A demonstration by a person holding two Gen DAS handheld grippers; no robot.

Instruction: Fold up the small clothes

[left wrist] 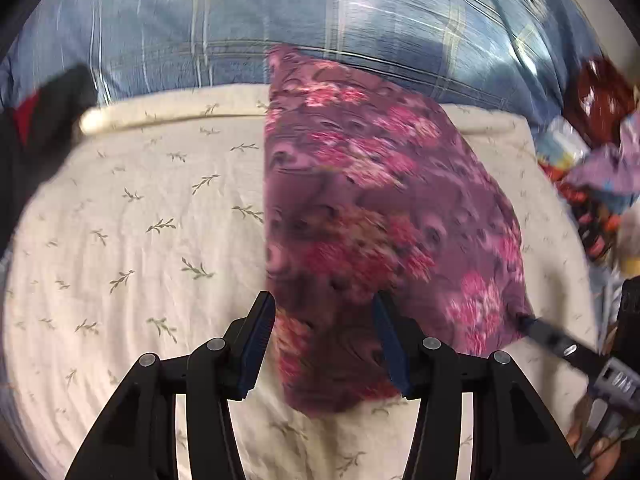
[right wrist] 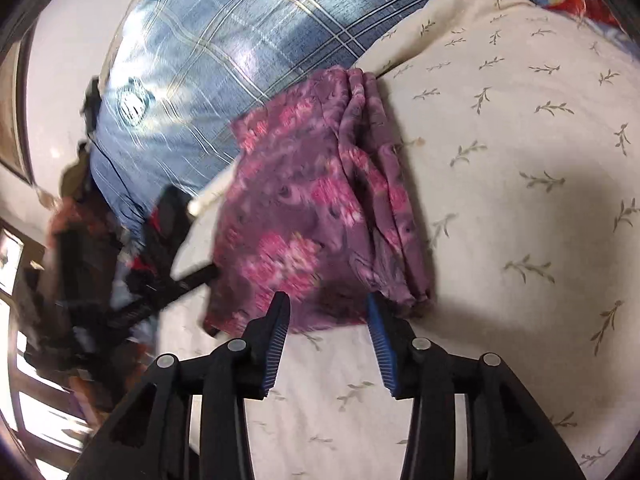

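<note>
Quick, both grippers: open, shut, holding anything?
Left gripper: open, holding nothing, above the purple floral garment.
Right gripper: open, holding nothing, at the garment's near edge.

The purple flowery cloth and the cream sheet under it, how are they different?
The purple flowery cloth is dark purple with big pink flowers; the cream sheet is pale with tiny green sprigs. The purple flowery cloth is small and folded, with bunched layers along one edge; the cream sheet is far bigger and spread out flat beneath it. Both are soft printed fabric.
</note>
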